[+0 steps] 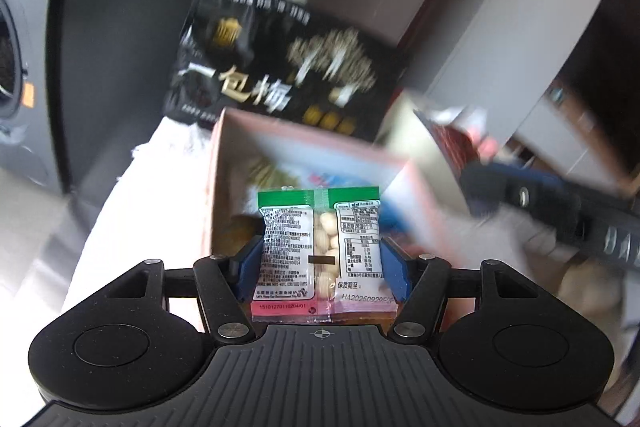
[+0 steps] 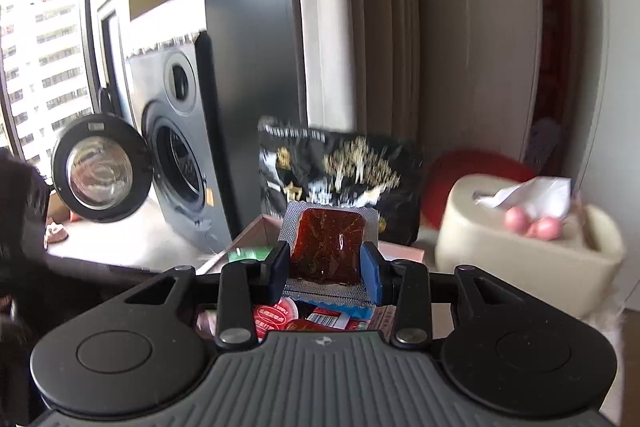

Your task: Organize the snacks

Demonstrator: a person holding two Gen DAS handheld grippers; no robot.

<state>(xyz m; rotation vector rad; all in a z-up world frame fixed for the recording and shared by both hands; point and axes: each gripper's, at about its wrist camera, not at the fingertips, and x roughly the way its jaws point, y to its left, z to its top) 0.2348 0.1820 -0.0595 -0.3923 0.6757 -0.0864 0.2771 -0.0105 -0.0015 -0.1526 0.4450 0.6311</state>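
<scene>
Risk sits with both grips at once. Left gripper (image 1: 320, 259) jaws pinch a peanut packet (image 1: 320, 247) above the open snack box (image 1: 224, 187); right gripper (image 2: 325, 267) jaws pinch a red foil sachet (image 2: 326, 251) over the same box. Slick wrappers may slip, or the two grippers may collide there.

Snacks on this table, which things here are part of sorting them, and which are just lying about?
Part of the job:
- peanut packet in the left gripper
- red jelly packet in the right gripper
- pink box
- big black bag

Just lying about:
- washing machine
- tissue box
- curtain
</scene>
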